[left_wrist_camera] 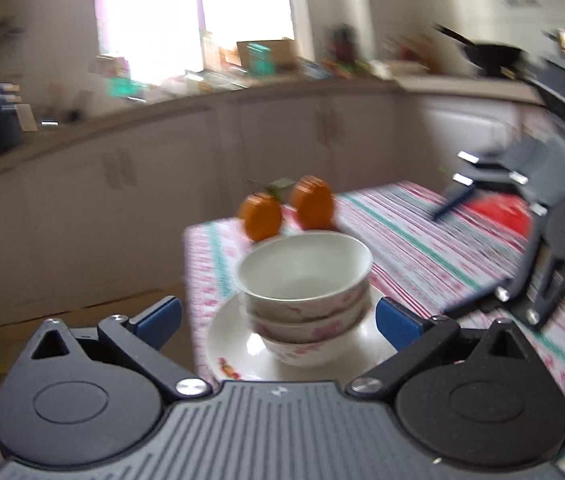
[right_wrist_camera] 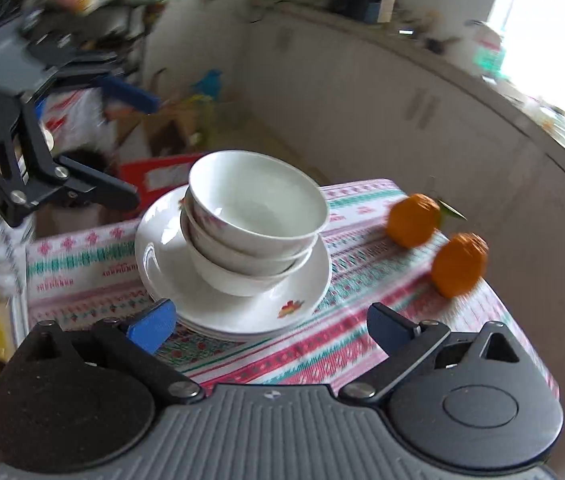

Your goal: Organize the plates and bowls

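Note:
Three white bowls with pink flower print (left_wrist_camera: 302,280) (right_wrist_camera: 254,216) sit nested on a stack of white plates (left_wrist_camera: 230,344) (right_wrist_camera: 170,276) near the corner of a table with a striped cloth (left_wrist_camera: 422,240) (right_wrist_camera: 322,344). My left gripper (left_wrist_camera: 278,320) (right_wrist_camera: 134,144) is open, its blue pads wide on either side of the stack and not touching it. My right gripper (right_wrist_camera: 272,328) (left_wrist_camera: 458,184) is open too, just short of the plates' near rim. Neither holds anything.
Two orange fruit-shaped ornaments (left_wrist_camera: 312,202) (right_wrist_camera: 458,264) stand on the cloth beyond the stack. A red item (left_wrist_camera: 498,212) lies on the table by the right gripper. Cabinets and a cluttered counter (left_wrist_camera: 242,88) run behind; boxes and bags crowd the floor (right_wrist_camera: 154,176).

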The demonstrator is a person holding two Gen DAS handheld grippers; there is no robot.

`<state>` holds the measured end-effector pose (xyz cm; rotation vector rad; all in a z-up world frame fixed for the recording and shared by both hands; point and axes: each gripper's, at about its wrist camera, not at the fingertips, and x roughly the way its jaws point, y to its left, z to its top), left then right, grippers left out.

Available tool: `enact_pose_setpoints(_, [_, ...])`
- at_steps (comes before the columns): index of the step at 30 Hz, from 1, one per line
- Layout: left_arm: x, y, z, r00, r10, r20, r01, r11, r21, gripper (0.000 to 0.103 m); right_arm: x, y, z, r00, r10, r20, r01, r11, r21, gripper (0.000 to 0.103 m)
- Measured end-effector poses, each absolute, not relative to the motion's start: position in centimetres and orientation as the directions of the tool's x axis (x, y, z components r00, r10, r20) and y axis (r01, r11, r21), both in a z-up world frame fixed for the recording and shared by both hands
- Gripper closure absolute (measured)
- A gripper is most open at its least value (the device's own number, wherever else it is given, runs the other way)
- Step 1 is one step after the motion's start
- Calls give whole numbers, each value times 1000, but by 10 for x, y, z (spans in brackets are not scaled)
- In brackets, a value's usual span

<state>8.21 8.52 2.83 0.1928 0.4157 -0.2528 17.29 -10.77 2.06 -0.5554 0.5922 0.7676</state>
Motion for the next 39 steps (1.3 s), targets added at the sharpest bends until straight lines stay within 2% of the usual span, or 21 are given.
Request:
enact_pose_setpoints(2, [68, 80, 26, 907, -183, -379, 240, 965, 109, 0, 163, -113, 23, 630, 429, -648, -688, 694, -210, 0])
enact_pose_setpoints(6, [48, 74, 23, 916, -164, -365, 174, 985, -5, 1, 146, -129, 22, 703, 339, -625, -496, 863, -90, 0])
enact_pose_setpoints(10, [43, 56, 22, 908, -23, -418, 56, 996, 66, 1, 115, -138, 16, 758, 247, -604, -344, 938, -48, 0])
enact_pose_setpoints(12, [33, 49, 22, 904, -3, -428, 28, 998, 51, 1, 98, -139, 15, 778, 214, -591, -299, 953, -49, 0])
enact_pose_setpoints(16, [21, 45, 23, 883, 5, -469, -18, 1000, -22, 1, 76, -143, 15, 799, 171, -577, -242, 969, -48, 0])
enact_pose_setpoints(23, [10, 32, 22, 868, 28, -496, -37, 999, -8, 0, 60, -143, 17, 814, 140, -563, -212, 975, -64, 0])
enact_pose_setpoints(39, [5, 29, 26, 866, 44, -498, -66, 997, -27, 1, 54, -139, 24, 841, 117, -529, -182, 981, -73, 0])
